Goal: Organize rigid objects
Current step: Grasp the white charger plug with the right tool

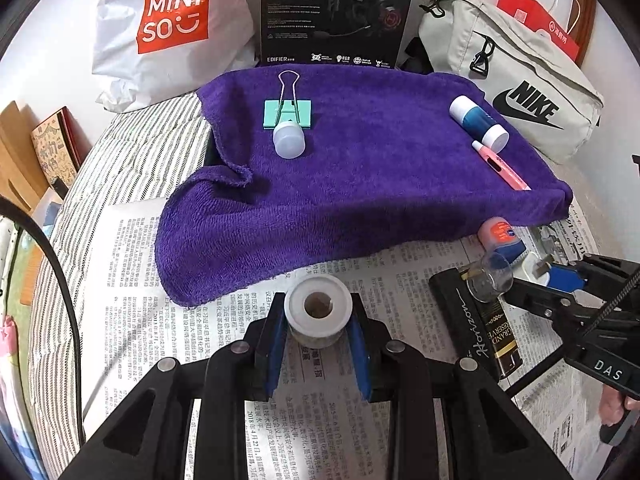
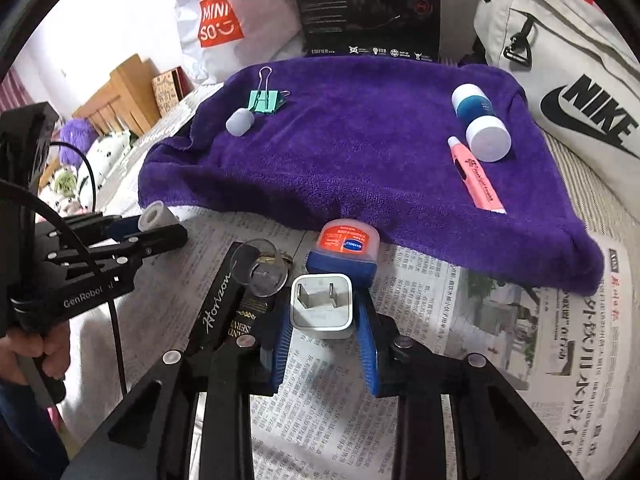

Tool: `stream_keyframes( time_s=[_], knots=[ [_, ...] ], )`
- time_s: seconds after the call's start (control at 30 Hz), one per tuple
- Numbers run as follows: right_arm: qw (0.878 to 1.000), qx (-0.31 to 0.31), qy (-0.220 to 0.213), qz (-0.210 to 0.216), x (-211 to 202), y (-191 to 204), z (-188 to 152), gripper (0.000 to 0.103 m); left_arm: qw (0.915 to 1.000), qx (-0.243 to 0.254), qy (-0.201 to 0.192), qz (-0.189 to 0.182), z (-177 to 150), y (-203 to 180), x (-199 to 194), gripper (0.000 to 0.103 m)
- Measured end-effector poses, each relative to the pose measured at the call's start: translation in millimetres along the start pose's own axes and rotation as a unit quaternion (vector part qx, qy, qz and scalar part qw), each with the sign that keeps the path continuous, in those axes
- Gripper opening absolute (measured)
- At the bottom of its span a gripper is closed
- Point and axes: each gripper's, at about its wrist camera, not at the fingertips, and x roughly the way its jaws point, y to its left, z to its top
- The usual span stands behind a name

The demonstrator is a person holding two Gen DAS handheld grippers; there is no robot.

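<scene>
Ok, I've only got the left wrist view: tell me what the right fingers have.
Observer: The right fingers press both sides of a white plug, its two prongs facing the camera.
Operator: Now describe my left side from there.
Observer: A hand grips the handle; the white roll pokes out past the left fingers.
Operator: Report anything beyond that.
Observer: A purple plush toy sits far back on the left.
</scene>
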Motion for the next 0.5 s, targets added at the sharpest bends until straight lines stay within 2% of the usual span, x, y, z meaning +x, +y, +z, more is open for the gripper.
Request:
stream_keyframes(
  time_s=[0.23,0.37,0.5],
  knots=[
    [0.999,-0.013,0.007,-0.040,-17,-9,-15,0.030,1.0000,-0.001,-0.006,0.008,-2,0,-1,0.028],
    [0.999,-0.017,0.014,-0.042,-8,-7,-20,0.028,0.9996,0.005,-0.010,0.024,-1,-6,0,0.028],
    [0.999,-0.016,0.007,-0.041,-8,-6,-21,0.028,0.9998,0.005,-0.011,0.016,0,-5,0,0.028]
  ],
)
